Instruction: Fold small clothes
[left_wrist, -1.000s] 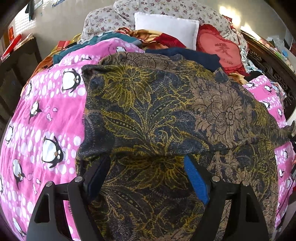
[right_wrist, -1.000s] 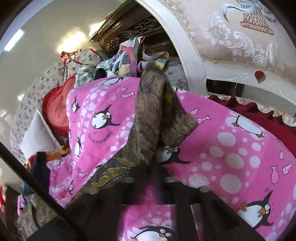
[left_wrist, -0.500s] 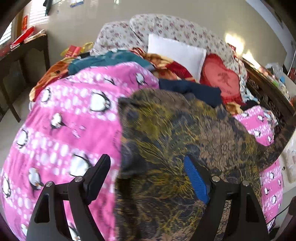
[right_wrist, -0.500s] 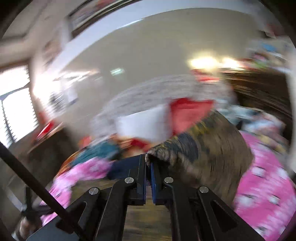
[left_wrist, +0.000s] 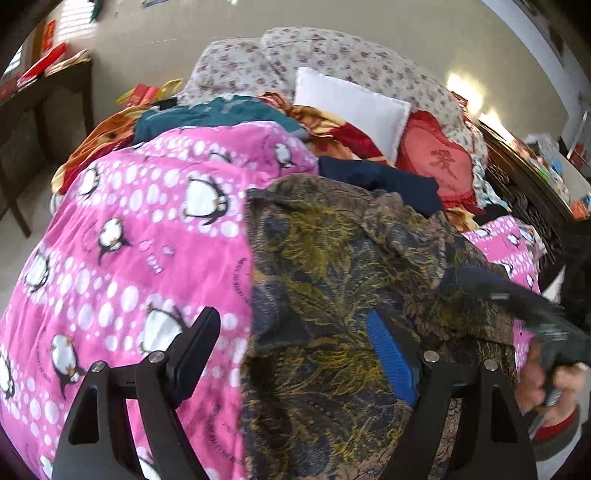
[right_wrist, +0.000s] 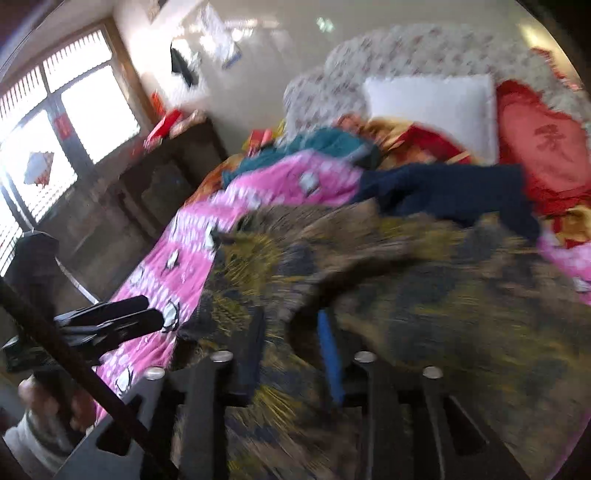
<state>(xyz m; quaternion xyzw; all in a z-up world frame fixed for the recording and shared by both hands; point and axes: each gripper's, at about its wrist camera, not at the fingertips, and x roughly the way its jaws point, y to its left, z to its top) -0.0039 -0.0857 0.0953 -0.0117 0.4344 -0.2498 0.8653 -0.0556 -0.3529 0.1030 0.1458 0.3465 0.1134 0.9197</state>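
Jaws, left gripper (left_wrist: 291, 354): stood wide apart with nothing pinched between them; one black finger hung over the blanket, the blue-padded finger (left_wrist: 388, 356) over the garment.
Jaws, right gripper (right_wrist: 290, 350): were opening, about half apart; the garment lay under and ahead of them, and the blur hid whether any fold was still caught between the pads.
Garment: a dark navy and brown cloth printed with yellow floral pattern (left_wrist: 351, 280), spread on the bed directly beneath and ahead of both pairs of jaws; its left edge ran between the left gripper's two fingers.
Blanket: a pink fleece blanket with white dots and penguins (left_wrist: 140, 236) lay under the garment and stretched off to the left of the left jaws.
Right hand (left_wrist: 550, 384): gripped the right gripper's handle at the right edge of the left wrist view, a red cuff at the wrist.
Left hand (right_wrist: 51, 406): showed at the lower left of the right wrist view, holding the left gripper, whose black fingers pointed over the blanket.
Beyond the jaws: a folded dark blue cloth (left_wrist: 384, 181) lay just past the garment's far edge; farther off were a white rectangular pillow (left_wrist: 354, 107), a red heart-shaped cushion (left_wrist: 439, 170) and a teal cloth (left_wrist: 218, 114).
Picture quality: the right wrist view was smeared by motion.
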